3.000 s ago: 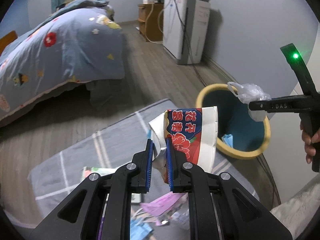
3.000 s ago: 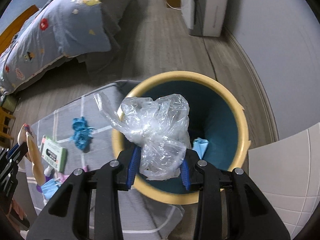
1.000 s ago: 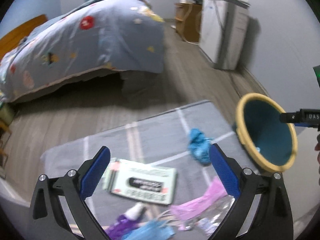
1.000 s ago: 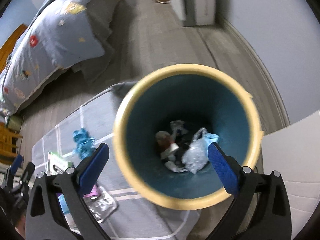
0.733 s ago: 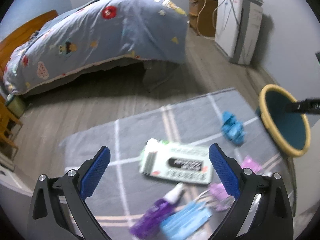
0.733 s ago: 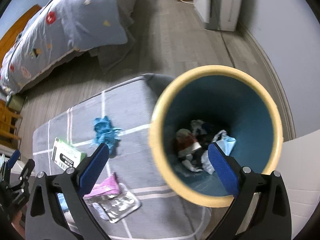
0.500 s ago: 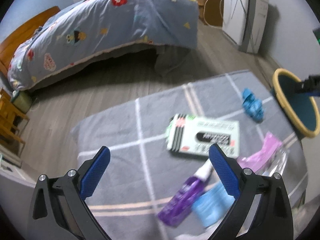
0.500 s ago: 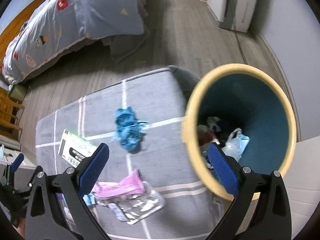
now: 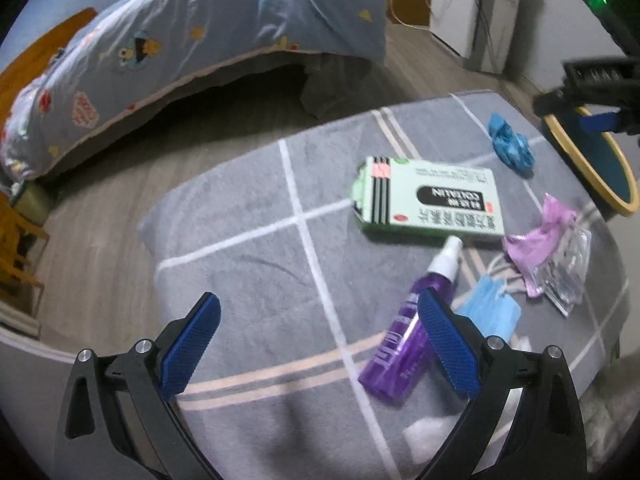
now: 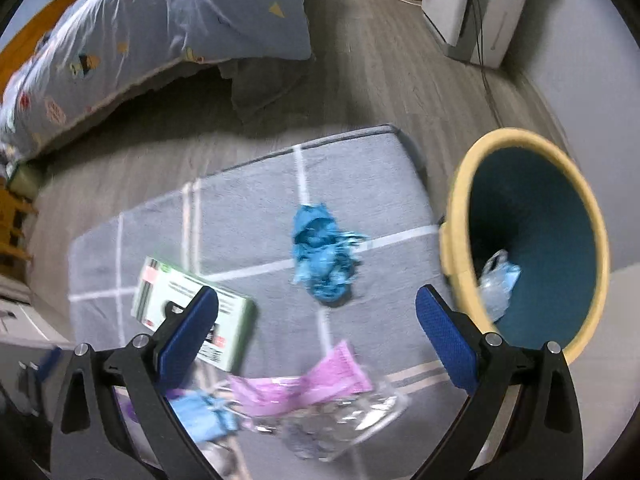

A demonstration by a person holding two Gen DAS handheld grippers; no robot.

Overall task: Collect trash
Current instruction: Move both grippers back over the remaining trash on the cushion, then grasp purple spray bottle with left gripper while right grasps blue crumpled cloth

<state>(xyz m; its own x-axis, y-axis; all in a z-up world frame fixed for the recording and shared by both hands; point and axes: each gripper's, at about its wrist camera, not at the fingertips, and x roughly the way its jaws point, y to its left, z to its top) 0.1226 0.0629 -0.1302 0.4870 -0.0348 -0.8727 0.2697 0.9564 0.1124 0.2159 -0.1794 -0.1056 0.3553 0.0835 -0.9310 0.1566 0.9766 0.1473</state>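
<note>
The purple spray bottle [image 9: 412, 322] is judged the likeliest next pick for the left gripper [image 9: 318, 342]: it lies on the grey checked mat [image 9: 256, 256] at the right-hand finger, partly hidden behind that pad, long axis running diagonally, white nozzle pointing up-right toward the green-and-white box [image 9: 430, 200], cap close to the box's near edge. To straddle it the jaws would need shifting right & rotating approx. across that axis. Seen as translucent purple w/ pale lettering, lying flat; prob. rolls if nudged. Just right of it a blue face mask [image 9: 490, 314], then a pink wrapper [image 9: 540, 236] overlapping a clear plastic packet [image 9: 568, 276]; further off, nr the mat's far corner, a crumpled blue wad [image 9: 512, 146]. The yellow-rimmed bin [image 10: 528, 240] stands off the mat's right edge, bits of trash already at its bottom. Left jaws are spread wide, nothing held. Right gripper [image 10: 318, 334] likewise wide open & empty, held above the mat w/ the blue wad between and beyond its fingers, bin close to its right finger, so the wad is nearer the right hand, the bottle nearer the left. Both views blurred; label text not readable
</note>
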